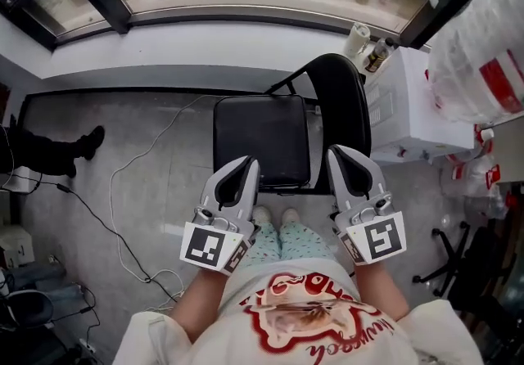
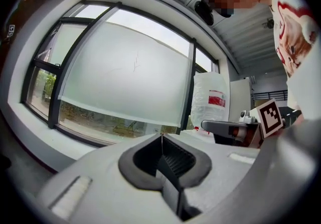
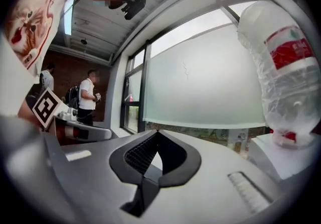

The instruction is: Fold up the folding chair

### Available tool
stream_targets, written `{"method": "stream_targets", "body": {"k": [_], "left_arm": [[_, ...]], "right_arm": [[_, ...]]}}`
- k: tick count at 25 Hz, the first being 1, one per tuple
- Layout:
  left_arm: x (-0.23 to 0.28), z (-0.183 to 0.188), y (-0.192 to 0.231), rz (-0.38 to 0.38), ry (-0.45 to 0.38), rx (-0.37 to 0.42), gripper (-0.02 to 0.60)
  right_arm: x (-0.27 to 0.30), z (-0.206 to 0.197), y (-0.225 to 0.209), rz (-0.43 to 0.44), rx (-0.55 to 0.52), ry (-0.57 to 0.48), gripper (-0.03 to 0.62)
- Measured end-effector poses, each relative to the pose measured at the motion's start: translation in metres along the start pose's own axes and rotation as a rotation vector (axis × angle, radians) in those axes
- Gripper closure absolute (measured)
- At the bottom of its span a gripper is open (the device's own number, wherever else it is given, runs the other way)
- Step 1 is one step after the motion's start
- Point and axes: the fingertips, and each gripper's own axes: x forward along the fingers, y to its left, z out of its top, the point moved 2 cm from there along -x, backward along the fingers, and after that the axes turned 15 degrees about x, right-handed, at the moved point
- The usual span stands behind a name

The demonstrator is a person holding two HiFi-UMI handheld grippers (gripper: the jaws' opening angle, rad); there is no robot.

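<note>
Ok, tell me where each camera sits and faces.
Head view: on the person's head, steeply down at the chair; shows left gripper, right gripper, shirt.
Left gripper view: on the left gripper, along its shut jaws toward the window; right gripper and shirt at right.
Right gripper view: on the right gripper, along its shut jaws toward the window; left gripper and shirt at left.
Both gripper views share the window and water bottle.

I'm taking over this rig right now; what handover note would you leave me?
Folding chair: stands unfolded straight ahead, seat level.
Left gripper: shut, empty, over the chair's near edge.
Right gripper: shut, empty, over its near right corner.
Done: nothing folded yet.
Left: open the jaws, take hold of the chair, fold it up.
</note>
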Motion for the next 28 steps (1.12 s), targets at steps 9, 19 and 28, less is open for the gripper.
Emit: {"method": "stream_targets", "body": {"k": [9, 19, 28], "left_arm": [[0.017, -0.117, 0.042, 0.052, 0.267, -0.048, 0.510], [0.015, -0.162, 0.045, 0.089, 0.352, -0.081, 0.506], [-0.004, -0.248, 0.085, 0.231, 0.487, -0.154, 0.473]], "right_arm": [[-0.012, -0.065, -0.128, -0.334, 0.021, 0.226, 0.364], [-0.004, -0.134, -0.191, -0.418, 0.200, 0.470, 0.273], [0.001, -0.179, -0.170, -0.325, 0.491, 0.514, 0.424]]}}
